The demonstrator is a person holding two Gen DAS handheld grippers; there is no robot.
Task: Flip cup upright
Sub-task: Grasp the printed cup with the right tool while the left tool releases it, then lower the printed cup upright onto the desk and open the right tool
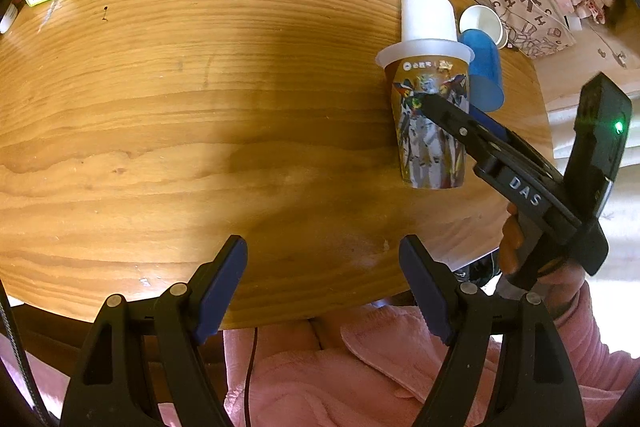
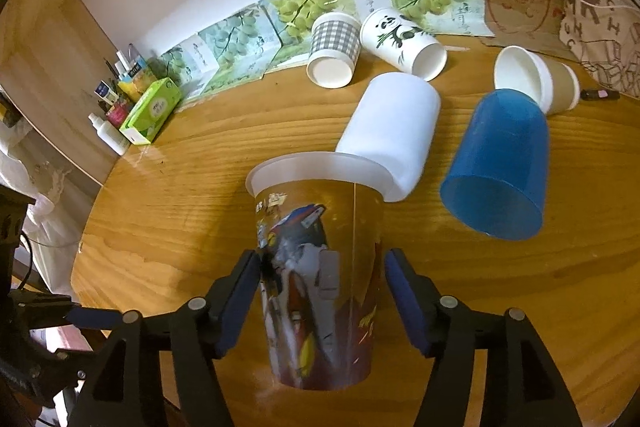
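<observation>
A brown paper cup with a robot print (image 2: 320,283) stands upright on the round wooden table (image 2: 160,211), white rim up; it also shows in the left wrist view (image 1: 430,131). My right gripper (image 2: 322,275) has its jaws open on either side of the cup's lower half; the left pad (image 2: 244,291) touches the wall and the right pad (image 2: 400,291) stands a little off. From the left wrist view the right gripper (image 1: 444,107) reaches in from the right. My left gripper (image 1: 324,267) is open and empty over the table's near edge.
Behind the cup lie a white cup (image 2: 392,131), a blue plastic cup (image 2: 500,163), a brown-sleeved cup (image 2: 536,79), a panda cup (image 2: 400,39) and a checked cup (image 2: 332,51). A green tissue box (image 2: 152,111) and small bottles (image 2: 108,131) sit at the far left. A printed bag (image 2: 600,27) is at the far right.
</observation>
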